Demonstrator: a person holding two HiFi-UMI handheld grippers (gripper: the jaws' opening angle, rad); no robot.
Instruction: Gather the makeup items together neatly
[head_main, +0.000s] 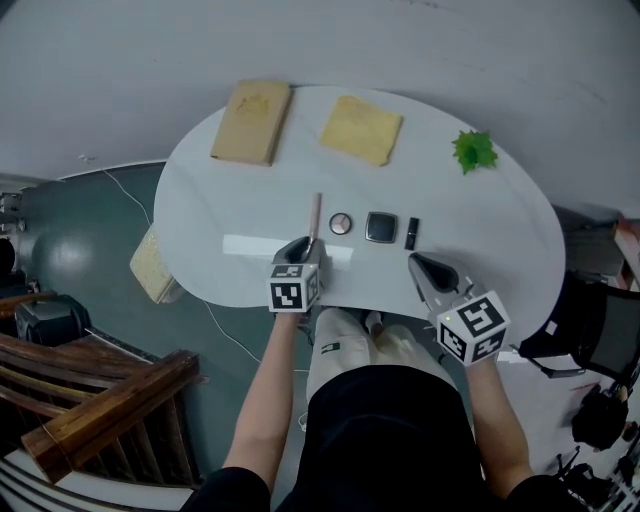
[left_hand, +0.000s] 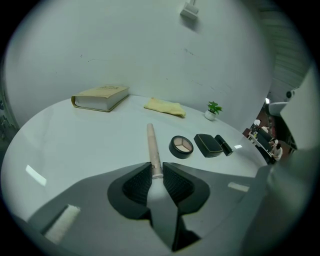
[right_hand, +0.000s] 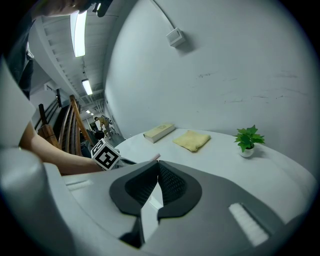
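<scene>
On the far left of the white table (head_main: 200, 200) lies a tan book (head_main: 251, 121), close to the far edge. Its cover has a faint mark, too small to read. In front of the book the table top is bare, so that side has lots of room.

Next comes the left claw (left_hand: 157, 170), right at the near edge of the table. It is pinching the near end of a thin, pale pink stick (head_main: 315, 215). The stick lies flat and points away from the person, toward the far edge. The left claw's cube (head_main: 293, 290) has black and white squares on it, with no words.

Past the stick, near the far edge, is a folded yellow cloth (head_main: 361, 129). There is open table between the cloth and the makeup.

Just right of the stick sits a round case (head_main: 341, 223), open, with pale powder inside. Beside it is a dark square case (head_main: 381, 227), closed, with a thin light line around its lid. Then comes a small black tube (head_main: 411, 233), maybe a lipstick. These three sit close in a row but do not touch.

The right claw (right_hand: 158, 167) is near the front edge, below the black tube. Its jaws are pressed together with nothing in them. Its cube (head_main: 473, 328) has the same kind of squares.

A little green plant (head_main: 474, 151) stands far right, with bare table around it.
</scene>
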